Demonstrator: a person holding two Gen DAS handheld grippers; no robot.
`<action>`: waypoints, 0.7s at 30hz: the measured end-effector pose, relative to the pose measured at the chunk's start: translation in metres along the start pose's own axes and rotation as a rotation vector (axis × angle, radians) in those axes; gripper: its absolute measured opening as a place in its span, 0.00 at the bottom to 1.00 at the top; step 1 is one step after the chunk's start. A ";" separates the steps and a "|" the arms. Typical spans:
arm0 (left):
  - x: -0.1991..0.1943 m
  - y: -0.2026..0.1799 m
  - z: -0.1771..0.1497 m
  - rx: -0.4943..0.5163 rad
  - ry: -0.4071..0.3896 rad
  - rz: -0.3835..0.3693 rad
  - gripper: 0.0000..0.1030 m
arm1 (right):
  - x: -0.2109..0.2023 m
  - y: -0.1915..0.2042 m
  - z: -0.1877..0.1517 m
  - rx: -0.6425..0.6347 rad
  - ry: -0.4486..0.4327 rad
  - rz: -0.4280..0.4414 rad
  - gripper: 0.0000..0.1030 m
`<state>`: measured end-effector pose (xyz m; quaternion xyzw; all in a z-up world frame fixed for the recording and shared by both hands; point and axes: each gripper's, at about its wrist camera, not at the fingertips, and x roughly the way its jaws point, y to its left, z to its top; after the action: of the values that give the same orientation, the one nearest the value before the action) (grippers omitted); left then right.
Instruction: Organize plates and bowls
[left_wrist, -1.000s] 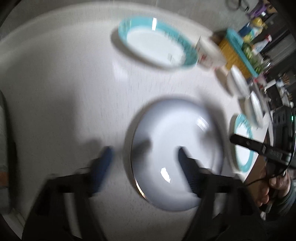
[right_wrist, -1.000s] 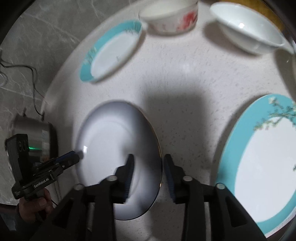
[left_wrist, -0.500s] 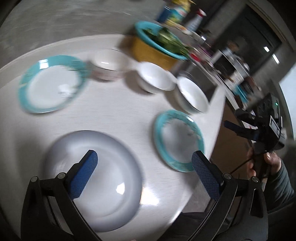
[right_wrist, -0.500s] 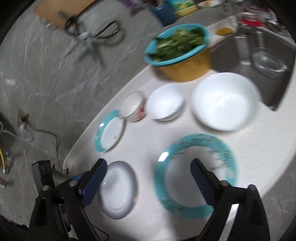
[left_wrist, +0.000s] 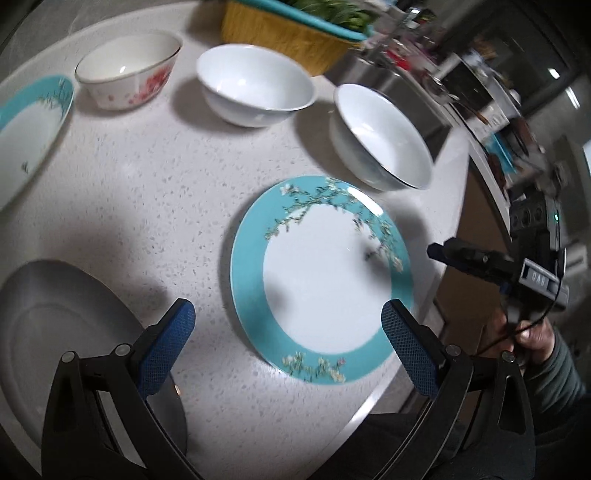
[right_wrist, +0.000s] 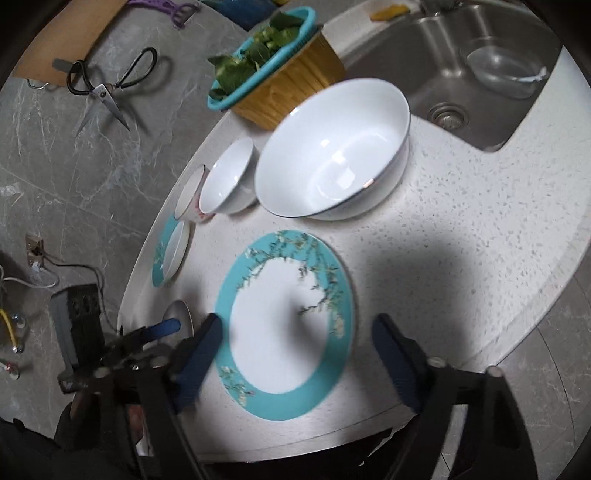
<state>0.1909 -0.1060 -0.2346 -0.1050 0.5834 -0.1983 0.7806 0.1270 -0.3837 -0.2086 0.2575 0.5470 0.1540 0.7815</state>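
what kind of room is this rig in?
Most likely a home kitchen. A steel sink is set into the speckled counter, a basket of greens stands beside it, and scissors hang on the grey wall. Plates and bowls are spread over the counter.

Speckled, stone-like white surface (right_wrist: 461, 236), matt. Glossy glazed ceramic on the teal-rimmed plate (right_wrist: 284, 325) and white bowl (right_wrist: 332, 155). Brushed steel sink (right_wrist: 476, 70).
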 end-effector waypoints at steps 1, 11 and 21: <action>0.003 0.001 0.001 -0.009 0.004 0.013 0.98 | 0.002 -0.003 0.002 0.002 0.008 0.008 0.66; 0.038 0.014 0.011 -0.065 0.034 0.049 0.98 | 0.021 -0.025 0.020 -0.021 0.115 0.050 0.57; 0.054 0.014 0.007 -0.082 0.068 0.032 0.67 | 0.032 -0.027 0.018 -0.025 0.159 0.050 0.51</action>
<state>0.2129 -0.1173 -0.2845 -0.1206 0.6188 -0.1652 0.7585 0.1538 -0.3930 -0.2439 0.2483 0.5988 0.2004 0.7346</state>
